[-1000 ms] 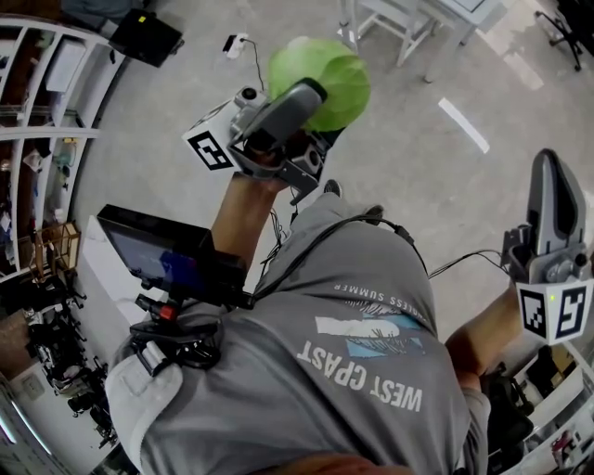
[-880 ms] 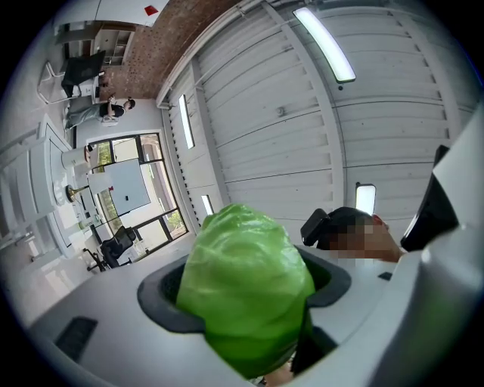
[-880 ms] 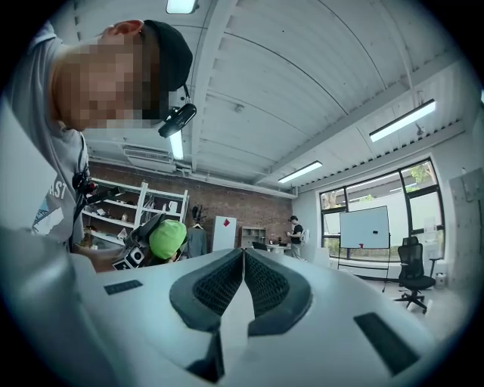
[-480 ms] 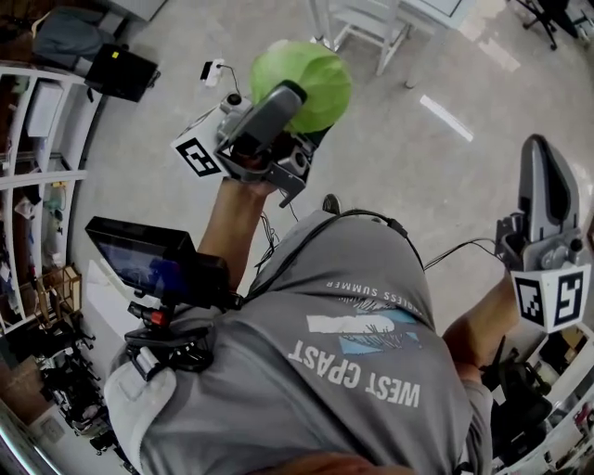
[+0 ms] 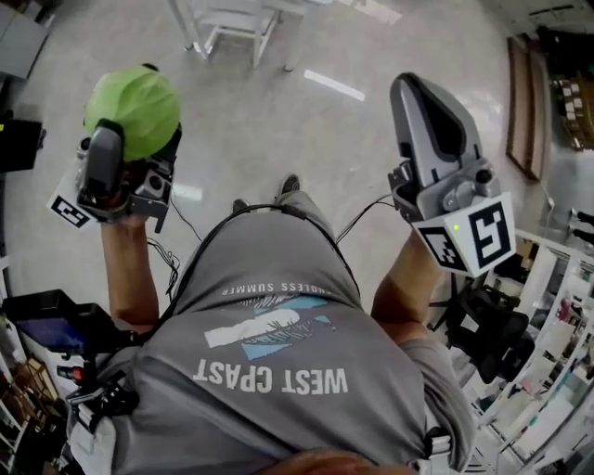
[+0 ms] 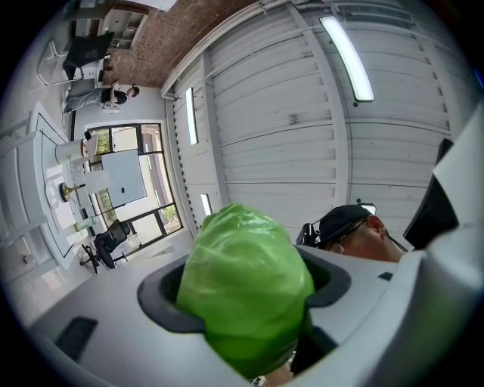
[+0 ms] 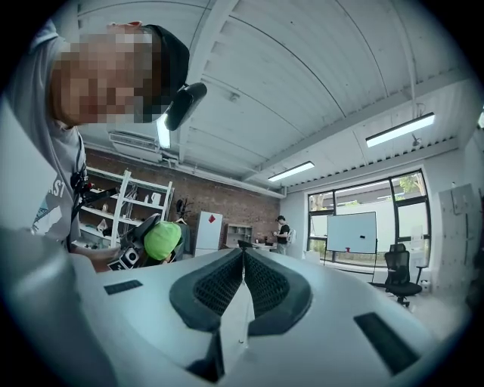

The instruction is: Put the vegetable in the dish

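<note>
My left gripper point(image 5: 136, 130) is raised over the floor at the left of the head view and is shut on a round green cabbage point(image 5: 133, 104). In the left gripper view the cabbage point(image 6: 246, 291) fills the gap between the dark pads point(image 6: 162, 298), pressed from both sides. My right gripper point(image 5: 422, 102) is raised at the right, shut, with nothing in it. Its ribbed pads point(image 7: 219, 283) meet in the right gripper view, where the cabbage point(image 7: 161, 239) shows small at the far left. No dish is in any view.
The person's grey shirt point(image 5: 288, 343) fills the lower head view. White furniture legs point(image 5: 232, 23) stand on the floor at the top. Shelves point(image 5: 557, 306) are at the right, a dark screen point(image 5: 46, 320) at the lower left. A distant person point(image 7: 281, 230) and a whiteboard point(image 7: 352, 233) stand across the room.
The head view has swung round. The left gripper with the cabbage now sits further left in the view. The right gripper has moved up and toward the middle.
</note>
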The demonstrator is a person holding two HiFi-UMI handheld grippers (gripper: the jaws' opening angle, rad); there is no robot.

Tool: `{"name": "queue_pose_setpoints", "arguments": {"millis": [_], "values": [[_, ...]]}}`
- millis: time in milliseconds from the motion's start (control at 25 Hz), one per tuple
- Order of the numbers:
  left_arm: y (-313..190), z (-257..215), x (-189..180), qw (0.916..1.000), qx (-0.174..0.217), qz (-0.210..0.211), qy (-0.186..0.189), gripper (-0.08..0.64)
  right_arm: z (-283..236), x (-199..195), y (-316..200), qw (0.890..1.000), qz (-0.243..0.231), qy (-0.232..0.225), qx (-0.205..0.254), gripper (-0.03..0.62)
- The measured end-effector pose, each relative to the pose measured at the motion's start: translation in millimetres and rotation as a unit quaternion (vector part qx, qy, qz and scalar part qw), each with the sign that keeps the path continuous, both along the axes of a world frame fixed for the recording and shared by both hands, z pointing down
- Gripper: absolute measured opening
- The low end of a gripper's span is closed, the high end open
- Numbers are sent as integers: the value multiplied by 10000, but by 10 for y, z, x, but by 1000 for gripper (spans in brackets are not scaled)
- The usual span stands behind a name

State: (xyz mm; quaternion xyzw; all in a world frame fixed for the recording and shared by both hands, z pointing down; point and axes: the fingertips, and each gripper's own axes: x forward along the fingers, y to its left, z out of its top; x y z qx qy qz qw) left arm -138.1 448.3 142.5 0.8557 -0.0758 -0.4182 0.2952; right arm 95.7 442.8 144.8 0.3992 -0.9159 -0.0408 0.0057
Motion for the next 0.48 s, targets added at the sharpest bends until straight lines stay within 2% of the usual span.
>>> {"name": "queue_pose_setpoints", "arguments": {"millis": [240,480], "values": [[-1080,560,434,9997,-224,-28,46,344,549,426,-1083,9998,-12,70,-188,8],[-1809,296,823,9996,-230,-182,-61,342,361,798,-1892,9996,-185,-10,-215,8]]}}
